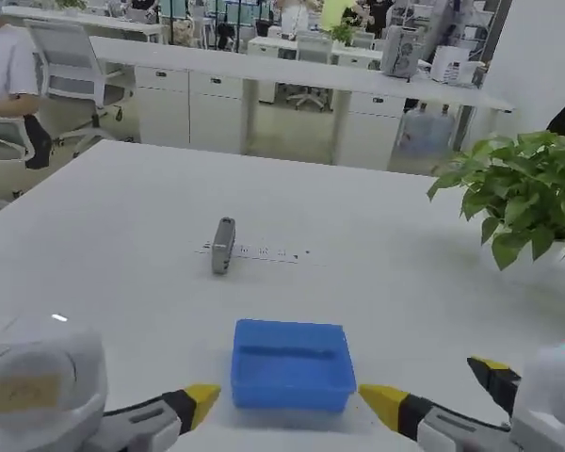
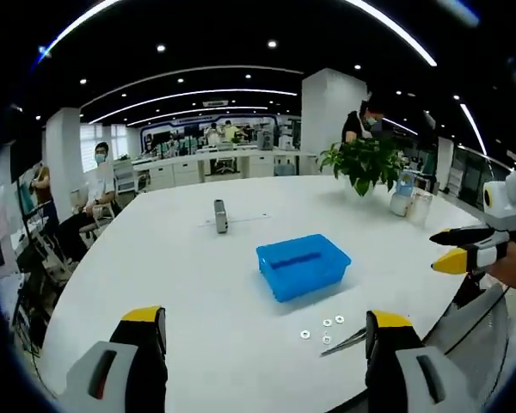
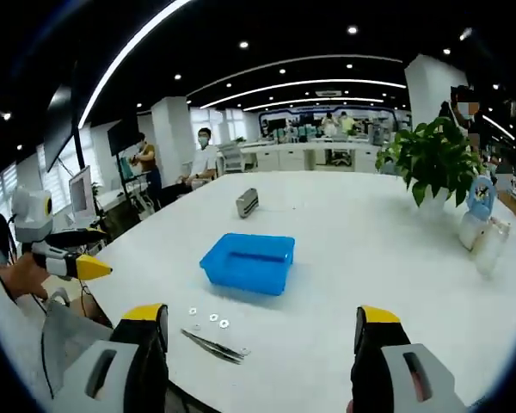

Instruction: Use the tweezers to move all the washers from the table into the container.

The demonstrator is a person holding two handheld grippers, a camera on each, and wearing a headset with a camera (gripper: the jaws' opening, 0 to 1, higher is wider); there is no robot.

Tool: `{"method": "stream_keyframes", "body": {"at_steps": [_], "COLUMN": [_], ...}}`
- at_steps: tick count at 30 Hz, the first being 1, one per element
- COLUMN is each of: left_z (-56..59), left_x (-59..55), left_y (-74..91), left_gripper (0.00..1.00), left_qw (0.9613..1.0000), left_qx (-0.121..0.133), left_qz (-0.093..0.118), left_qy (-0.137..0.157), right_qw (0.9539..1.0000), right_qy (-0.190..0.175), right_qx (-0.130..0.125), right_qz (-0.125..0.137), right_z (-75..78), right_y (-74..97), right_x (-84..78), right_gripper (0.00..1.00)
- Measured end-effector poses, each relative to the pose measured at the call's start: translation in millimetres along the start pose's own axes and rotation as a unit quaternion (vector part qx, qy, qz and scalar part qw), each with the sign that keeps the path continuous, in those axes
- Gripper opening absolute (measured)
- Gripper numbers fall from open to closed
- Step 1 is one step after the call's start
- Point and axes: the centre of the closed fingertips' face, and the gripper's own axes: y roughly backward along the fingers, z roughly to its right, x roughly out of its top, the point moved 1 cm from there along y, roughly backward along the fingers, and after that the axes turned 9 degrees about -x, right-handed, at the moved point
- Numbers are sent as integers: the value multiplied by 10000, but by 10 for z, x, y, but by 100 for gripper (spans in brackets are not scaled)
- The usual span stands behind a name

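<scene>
A blue container [image 1: 289, 365] sits near the front of the white table [image 1: 122, 217]. Several small washers [image 2: 327, 325] lie on the table in front of the blue container [image 2: 303, 265], with metal tweezers [image 2: 344, 342] beside them. In the right gripper view the washers [image 3: 208, 318] and tweezers [image 3: 215, 346] lie left of centre, before the container [image 3: 248, 260]. My left gripper [image 2: 264, 318] is open and holds nothing, and my right gripper [image 3: 262, 314] is open and holds nothing as well. Both hover at the table's near edge on either side of the container, the right gripper [image 1: 436, 384] to its right.
A small grey block [image 1: 223, 245] lies mid-table beside a thin pale strip [image 1: 264, 252]. A potted plant [image 1: 523, 193] stands at the right edge, with bottles [image 3: 482, 228] near it. Desks, chairs and seated people are beyond the table.
</scene>
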Motion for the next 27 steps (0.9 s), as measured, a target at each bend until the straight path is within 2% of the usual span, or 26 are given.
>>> {"method": "stream_keyframes", "body": {"at_steps": [6,27], "left_z": [25,69], "left_x": [-24,-19], "left_y": [4,-27], "left_gripper": [99,99], "left_qw": [10000,9999], "left_qx": [-41,-138], "left_qz": [-13,-77], "left_qy": [69,-21], "right_qw": [10000,9999], "right_qy": [-31,53], "right_qx": [6,-7], "right_qz": [-29,-113], "right_z": [1,-3], "right_y": [10,13], "right_x": [-25,-63], "right_gripper": [86,85]}}
